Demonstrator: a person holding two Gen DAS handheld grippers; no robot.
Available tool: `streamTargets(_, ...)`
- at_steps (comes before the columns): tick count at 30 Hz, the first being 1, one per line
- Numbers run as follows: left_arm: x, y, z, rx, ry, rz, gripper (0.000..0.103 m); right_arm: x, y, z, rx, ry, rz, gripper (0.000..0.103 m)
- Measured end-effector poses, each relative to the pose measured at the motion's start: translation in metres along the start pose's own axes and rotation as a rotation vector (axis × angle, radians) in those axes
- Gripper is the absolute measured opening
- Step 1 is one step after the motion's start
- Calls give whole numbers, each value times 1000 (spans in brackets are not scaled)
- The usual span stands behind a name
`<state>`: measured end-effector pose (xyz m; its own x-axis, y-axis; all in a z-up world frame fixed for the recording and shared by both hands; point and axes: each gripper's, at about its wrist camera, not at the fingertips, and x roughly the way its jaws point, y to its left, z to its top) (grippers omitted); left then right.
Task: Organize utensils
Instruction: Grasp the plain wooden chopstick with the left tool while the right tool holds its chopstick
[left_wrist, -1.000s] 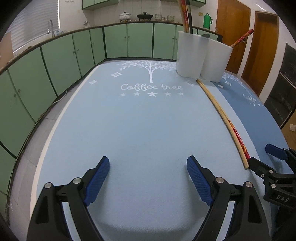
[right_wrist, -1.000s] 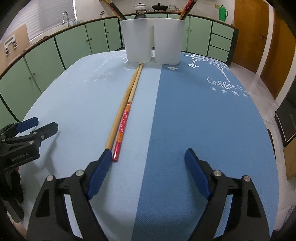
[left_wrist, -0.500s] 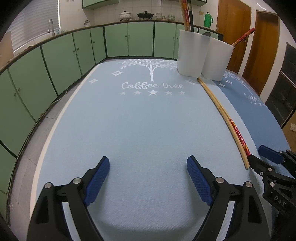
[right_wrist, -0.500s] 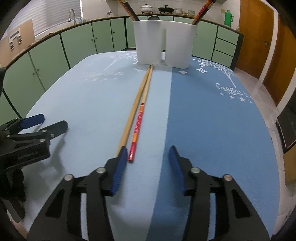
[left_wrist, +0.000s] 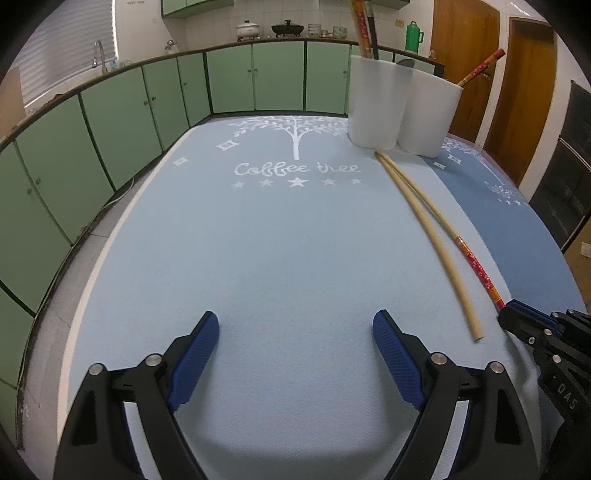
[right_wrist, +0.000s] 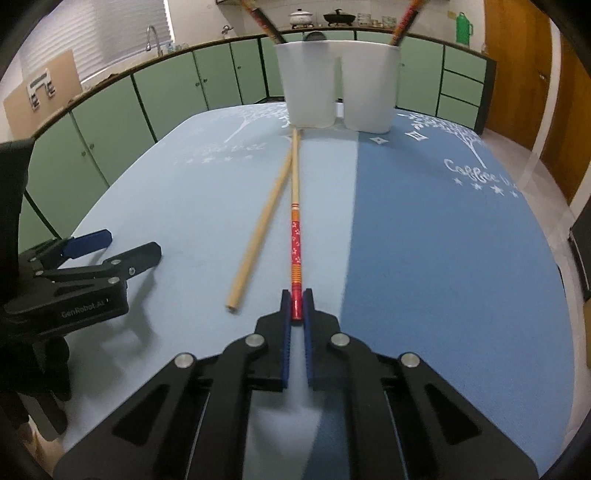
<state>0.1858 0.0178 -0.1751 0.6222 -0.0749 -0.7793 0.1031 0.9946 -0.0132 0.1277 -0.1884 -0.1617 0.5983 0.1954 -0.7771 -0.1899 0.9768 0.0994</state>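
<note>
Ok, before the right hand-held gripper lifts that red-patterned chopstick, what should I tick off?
1. Right hand-held gripper shut on the red chopstick: ok.
2. Grip sits at the very end, so it may swing on lifting: not ok.
3. Plain chopstick outside the grip: ok.
4. Far tips apart from each other: not ok, they cross near the white holder.
5. Left hand-held gripper open, off to the side: ok.
6. Free room inside the holder: cannot tell.

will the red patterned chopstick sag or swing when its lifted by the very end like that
The red-patterned chopstick looks straight and rigid, so probably no sag. The right gripper pinches only its near tip, so the far end may droop or pivot. It is round and thin, so it could roll.
</note>
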Motion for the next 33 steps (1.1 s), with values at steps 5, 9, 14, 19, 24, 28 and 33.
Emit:
streamTargets(5,-3,-16,-1,10,-1,-32,84,-9,-22,-7,61,-6,-27,5)
streamTargets(9,-8,-32,-2,16,-10,-66,84,-13,-45,-10,109,-14,-66,5)
streamTargets(14,-12,-54,-3,36,-11,-109,84,-14,-66,-10,146,-17,-87,5)
streamTargets(19,-8,-72,-5,63,1,-115,83,-14,-72,-10,149,-16,-72,5)
streamTargets(24,-4,-78,-6,71,1,-90,82,-12,-75,-8,152,-16,-52,6)
streamTargets(28,-3,-80,-6,67,-6,-67,76,-13,-75,-10,145,-24,-45,7)
streamTargets(33,-2,-81,-4,61,-12,-59,70,-16,-76,-11,149,-36,-16,21)
